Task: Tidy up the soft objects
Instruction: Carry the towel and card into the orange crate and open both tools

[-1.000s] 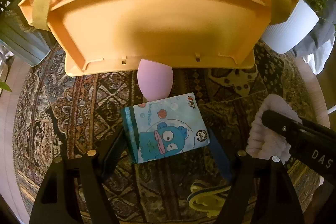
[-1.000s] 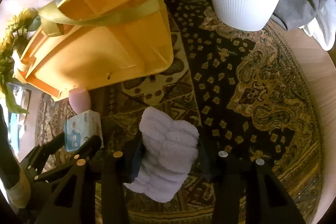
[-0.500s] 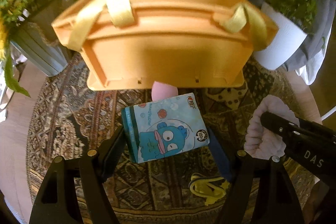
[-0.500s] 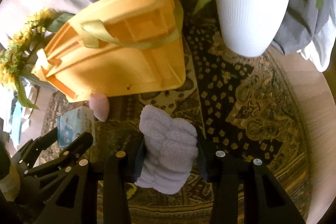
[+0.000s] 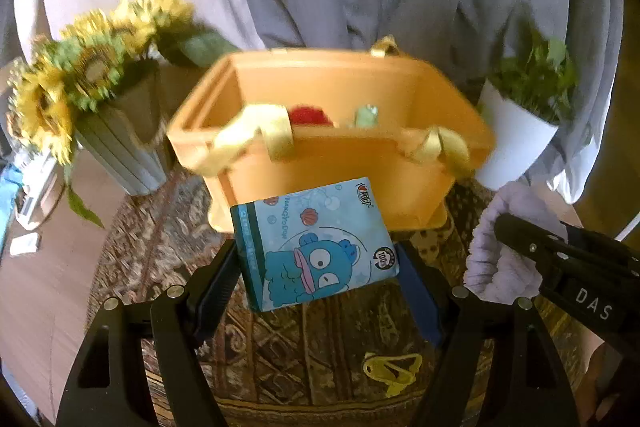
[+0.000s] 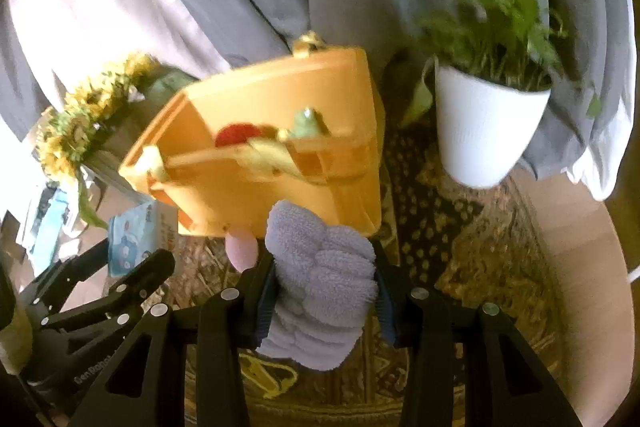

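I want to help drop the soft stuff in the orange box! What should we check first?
1. Left gripper holds the tissue pack firmly: ok.
2. Right gripper holds the towel firmly: ok.
3. Box open at the top: ok.
4. Room left beside the red thing and green thing: ok.
5. Grippers above the box rim: not ok.
6. Pink sponge out of the way: cannot tell.

Both wrist views angled down, close, sharing orange basket (image 5: pixel 336 163) (image 6: pixel 280 163)
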A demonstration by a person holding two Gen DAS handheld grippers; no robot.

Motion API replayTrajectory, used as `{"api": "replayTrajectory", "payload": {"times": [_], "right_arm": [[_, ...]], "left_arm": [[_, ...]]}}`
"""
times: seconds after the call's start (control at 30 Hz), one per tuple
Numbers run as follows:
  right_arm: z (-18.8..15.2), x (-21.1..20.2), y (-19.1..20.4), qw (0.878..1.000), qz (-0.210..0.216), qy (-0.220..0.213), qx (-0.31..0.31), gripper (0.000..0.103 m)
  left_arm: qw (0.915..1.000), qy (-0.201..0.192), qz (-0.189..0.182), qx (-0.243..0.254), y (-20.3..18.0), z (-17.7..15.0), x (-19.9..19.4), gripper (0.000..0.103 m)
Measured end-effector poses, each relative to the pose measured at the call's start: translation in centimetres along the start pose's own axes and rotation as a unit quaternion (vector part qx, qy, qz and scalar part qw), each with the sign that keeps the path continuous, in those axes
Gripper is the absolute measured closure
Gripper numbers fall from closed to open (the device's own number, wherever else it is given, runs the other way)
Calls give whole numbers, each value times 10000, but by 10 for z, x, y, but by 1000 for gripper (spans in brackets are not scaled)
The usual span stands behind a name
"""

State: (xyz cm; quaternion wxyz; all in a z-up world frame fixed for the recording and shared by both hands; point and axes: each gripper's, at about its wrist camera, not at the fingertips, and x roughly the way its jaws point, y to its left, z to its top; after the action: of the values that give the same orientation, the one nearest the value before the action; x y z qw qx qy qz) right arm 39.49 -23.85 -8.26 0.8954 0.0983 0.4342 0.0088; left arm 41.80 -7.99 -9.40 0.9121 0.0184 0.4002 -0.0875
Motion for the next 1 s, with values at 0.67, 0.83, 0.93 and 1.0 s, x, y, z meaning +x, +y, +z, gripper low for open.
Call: {"api": "replayTrajectory", "payload": {"times": [0.67,0.83,0.93,1.0], "right_arm": [[49,-46,28,9937,223,-1057,-292,60],[61,-50,34,9914,247,-1225,-383,60],[69,-51,37,9899,254,-1324,-444,60],[73,-51,39,9891,246,-1375,-472,60]], "left_arm": [[9947,-1022,109,41,13,43,-58,26],[9923,-1226,175,94,16,56,-63,26],[9908,-1331,221,129,17,64,-65,26],[9899,-1391,241,152,18,70,-66,26]]}}
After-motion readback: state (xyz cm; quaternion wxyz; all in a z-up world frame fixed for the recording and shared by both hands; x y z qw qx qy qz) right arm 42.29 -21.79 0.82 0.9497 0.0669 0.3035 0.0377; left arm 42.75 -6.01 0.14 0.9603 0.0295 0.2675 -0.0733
